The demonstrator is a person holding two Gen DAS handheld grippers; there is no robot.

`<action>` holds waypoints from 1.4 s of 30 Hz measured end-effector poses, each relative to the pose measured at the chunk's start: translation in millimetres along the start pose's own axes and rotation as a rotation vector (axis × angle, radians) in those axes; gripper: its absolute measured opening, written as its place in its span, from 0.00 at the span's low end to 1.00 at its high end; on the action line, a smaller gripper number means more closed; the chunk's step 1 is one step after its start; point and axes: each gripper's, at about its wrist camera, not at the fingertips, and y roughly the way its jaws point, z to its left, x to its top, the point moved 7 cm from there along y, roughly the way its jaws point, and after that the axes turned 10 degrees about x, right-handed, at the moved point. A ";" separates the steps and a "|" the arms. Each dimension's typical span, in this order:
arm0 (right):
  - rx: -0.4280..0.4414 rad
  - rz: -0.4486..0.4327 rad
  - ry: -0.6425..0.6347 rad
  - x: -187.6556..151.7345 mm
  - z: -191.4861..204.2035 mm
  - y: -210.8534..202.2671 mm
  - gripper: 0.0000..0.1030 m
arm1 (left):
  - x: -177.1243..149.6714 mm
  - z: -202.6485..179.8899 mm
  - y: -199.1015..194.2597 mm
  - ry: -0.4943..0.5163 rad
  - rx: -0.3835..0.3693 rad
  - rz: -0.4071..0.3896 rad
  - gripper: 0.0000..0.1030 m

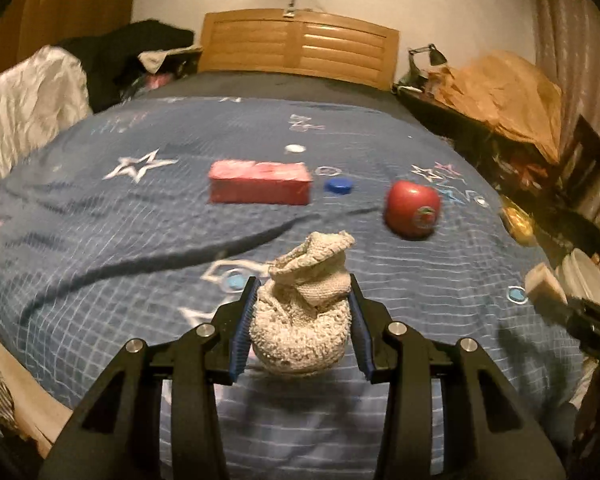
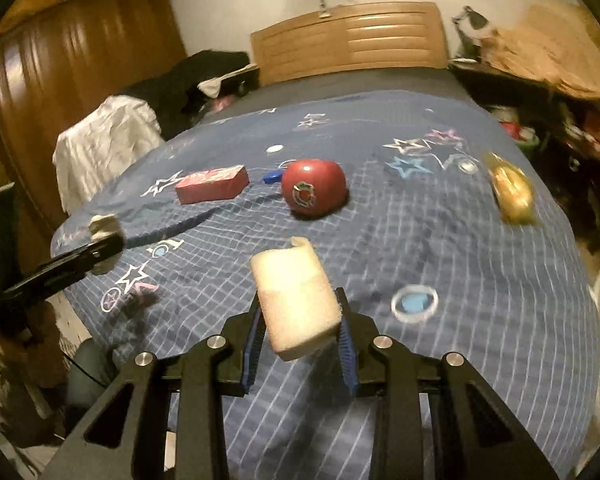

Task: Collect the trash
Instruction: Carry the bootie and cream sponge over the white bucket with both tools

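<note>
On a blue star-patterned quilt (image 1: 100, 240) lie a red rectangular box (image 1: 260, 182), long side crosswise, a blue bottle cap (image 1: 339, 186) and a red apple (image 1: 413, 209), while the left gripper (image 1: 302, 320) clamps a crumpled grey knitted rag (image 1: 304, 312) and the right gripper (image 2: 300, 332) clamps a beige sponge block (image 2: 294, 298) pointing forward.

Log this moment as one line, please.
left gripper: shut on crumpled grey knitted rag | right gripper: shut on pale yellow sponge block | both above blue bedspread

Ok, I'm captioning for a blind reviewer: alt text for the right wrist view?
The right gripper clamps a pale sponge block above a blue star-patterned bedspread. Beyond lie a red apple and a red box.
</note>
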 end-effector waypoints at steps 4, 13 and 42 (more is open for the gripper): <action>-0.023 -0.032 0.017 -16.7 3.3 -14.5 0.33 | -3.6 -23.0 -4.9 0.028 0.047 0.004 0.39; -0.022 -0.084 0.000 -25.1 19.1 -32.3 0.33 | -11.7 -40.1 -19.2 0.072 0.106 -0.018 0.39; -0.326 -0.372 0.055 30.8 -68.2 -195.4 0.33 | 82.5 -179.4 -73.8 0.168 -0.026 -0.246 0.39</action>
